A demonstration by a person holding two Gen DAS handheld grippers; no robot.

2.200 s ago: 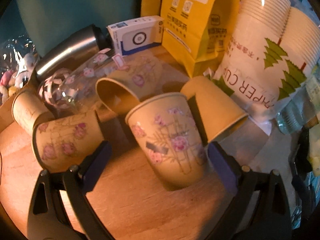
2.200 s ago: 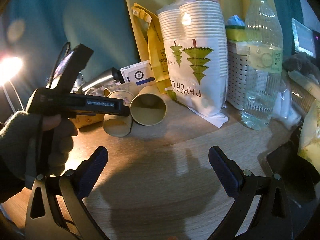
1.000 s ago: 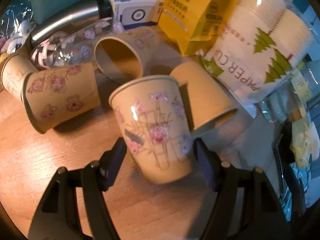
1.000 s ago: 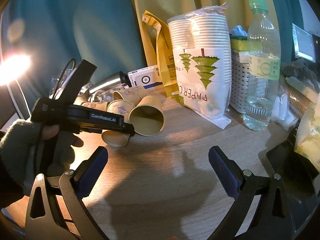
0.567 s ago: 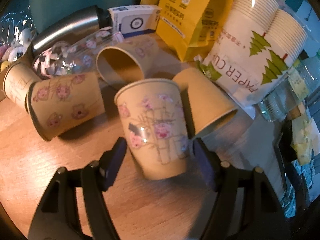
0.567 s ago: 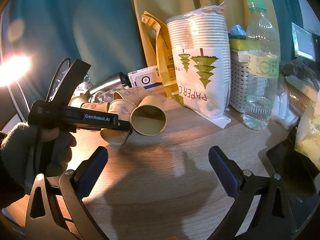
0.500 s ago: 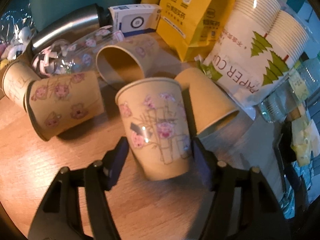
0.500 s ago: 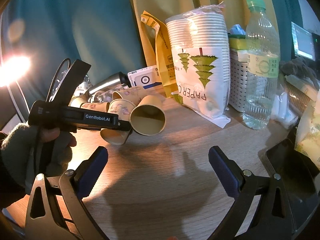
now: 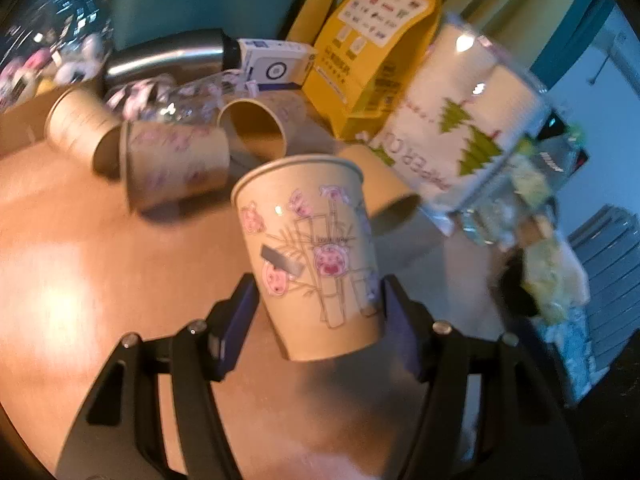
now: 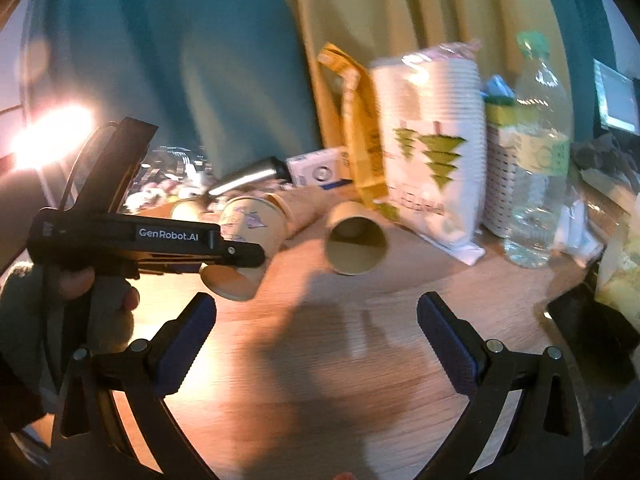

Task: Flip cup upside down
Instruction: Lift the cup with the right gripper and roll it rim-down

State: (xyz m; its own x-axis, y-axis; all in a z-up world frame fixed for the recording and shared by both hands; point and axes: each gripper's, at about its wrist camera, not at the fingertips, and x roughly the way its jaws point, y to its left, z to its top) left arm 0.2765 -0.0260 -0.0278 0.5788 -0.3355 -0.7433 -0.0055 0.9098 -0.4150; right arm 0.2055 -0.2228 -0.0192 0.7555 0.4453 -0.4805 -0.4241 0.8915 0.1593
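Two wrist cameras, one close and one set back, both facing the back of the table

Your left wrist camera looks forward along its fingers, very near the paper cup point(image 9: 310, 256), angled down across the table point(image 9: 80, 264) toward the clutter at the back. Your right wrist camera sits further back and lower, facing the same clutter, with the left gripper point(image 10: 244, 258) at its left. Both share the cup point(image 10: 246, 236), the cup pack point(image 9: 460, 128) point(image 10: 432, 152) and the yellow bag point(image 9: 372, 36) point(image 10: 360, 128).

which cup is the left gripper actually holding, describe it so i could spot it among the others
Start at the big white paper-cup bag with green trees, then look just in front of it. The held cup sits between the left gripper pads, mouth up. Unlike the tan cups lying on their sides, it bears pink pig faces and bamboo.
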